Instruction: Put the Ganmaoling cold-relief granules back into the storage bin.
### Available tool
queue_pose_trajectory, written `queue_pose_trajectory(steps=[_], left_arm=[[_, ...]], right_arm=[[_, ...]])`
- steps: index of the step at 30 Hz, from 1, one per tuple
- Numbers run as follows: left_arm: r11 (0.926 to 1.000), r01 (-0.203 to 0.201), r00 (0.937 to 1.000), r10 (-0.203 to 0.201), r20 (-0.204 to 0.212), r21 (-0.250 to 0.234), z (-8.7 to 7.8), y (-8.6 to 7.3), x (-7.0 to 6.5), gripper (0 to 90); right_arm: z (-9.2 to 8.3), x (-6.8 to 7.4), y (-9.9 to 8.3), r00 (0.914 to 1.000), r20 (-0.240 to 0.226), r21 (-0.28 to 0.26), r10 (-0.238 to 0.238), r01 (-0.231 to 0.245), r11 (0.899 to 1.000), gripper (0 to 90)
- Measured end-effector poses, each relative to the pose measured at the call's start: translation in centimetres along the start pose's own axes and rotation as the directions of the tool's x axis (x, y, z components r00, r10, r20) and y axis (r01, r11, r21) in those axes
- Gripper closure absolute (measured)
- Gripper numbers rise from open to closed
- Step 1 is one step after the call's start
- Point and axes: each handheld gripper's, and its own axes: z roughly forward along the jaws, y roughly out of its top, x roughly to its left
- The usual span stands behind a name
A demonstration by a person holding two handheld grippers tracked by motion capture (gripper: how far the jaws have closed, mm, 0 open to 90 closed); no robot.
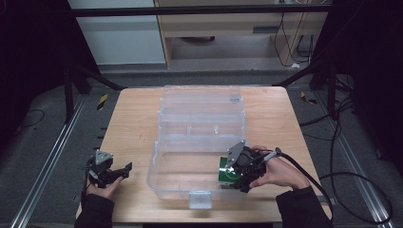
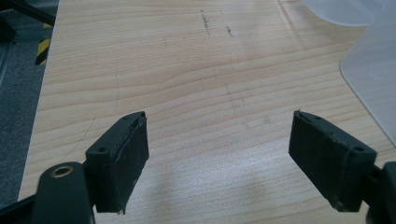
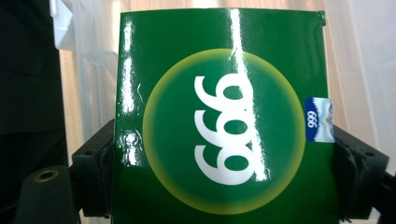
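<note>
Green box [image 3: 224,126] clamped, right tool [image 1: 234,176]

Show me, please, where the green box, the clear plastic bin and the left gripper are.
green box [image 3: 224,121], right gripper view, its printed face.
clear plastic bin [image 1: 199,198], high view, its front latch.
left gripper [image 2: 217,154], left gripper view, between its fingertips.

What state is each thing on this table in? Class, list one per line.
Clear plastic storage box: lid open, folded back.
Green box printed 999: gripped, held at the storage box's near right corner.
Left gripper: open, empty, over bare wood.
Right gripper: shut on the green box.
</note>
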Motion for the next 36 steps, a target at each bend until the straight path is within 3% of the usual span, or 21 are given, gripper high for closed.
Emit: queue_pose_trajectory(steps=[4, 12, 21, 24, 28, 32, 36], left_arm=[[1.0, -0.004, 1.0, 0.004, 0.0, 0.002, 0.0, 0.0, 0.0, 19.3], [1.0, -0.003, 1.0, 0.003, 0.0, 0.003, 0.0, 0.0, 0.0, 19.3], [1.0, -0.003, 1.0, 0.003, 0.002, 0.003, 0.0, 0.0, -0.1, 19.3], [1.0, -0.002, 1.0, 0.002, 0.001, 0.004, 0.0, 0.0, -0.1, 19.3], [1.0, -0.002, 1.0, 0.002, 0.001, 0.005, 0.0, 0.0, -0.1, 19.3], [1.0, -0.002, 1.0, 0.002, 0.001, 0.006, 0.1, 0.0, -0.1, 19.3], [1.0, -0.003, 1.0, 0.003, 0.0, 0.007, 0.1, -0.1, -0.1, 19.3]], right_arm=[[0.6, -0.1, -0.4, 1.0, -0.006, -0.01, 0.005, -0.005, 1.0, 15.2], [1.2, -0.4, -0.9, 0.9999, 0.004, 0.039, 0.012, -0.012, 0.999, 12.6], [-1.4, -0.3, -1.4, 0.9957, 0.062, -0.069, 0.069, -0.065, 0.995, 13.3], [-2.5, -0.5, -2.0, 0.987, 0.095, -0.14, 0.129, -0.115, 0.983, 11.6], [-3.8, -0.6, -3.5, 0.9702, 0.13, -0.242, 0.204, -0.169, 0.955, 8.5], [-4.7, -0.6, -5.5, 0.9421, 0.159, -0.347, 0.295, -0.227, 0.91, 8.7], [-5.1, -0.6, -7.7, 0.8927, 0.186, -0.442, 0.411, -0.297, 0.846, 7.5]])
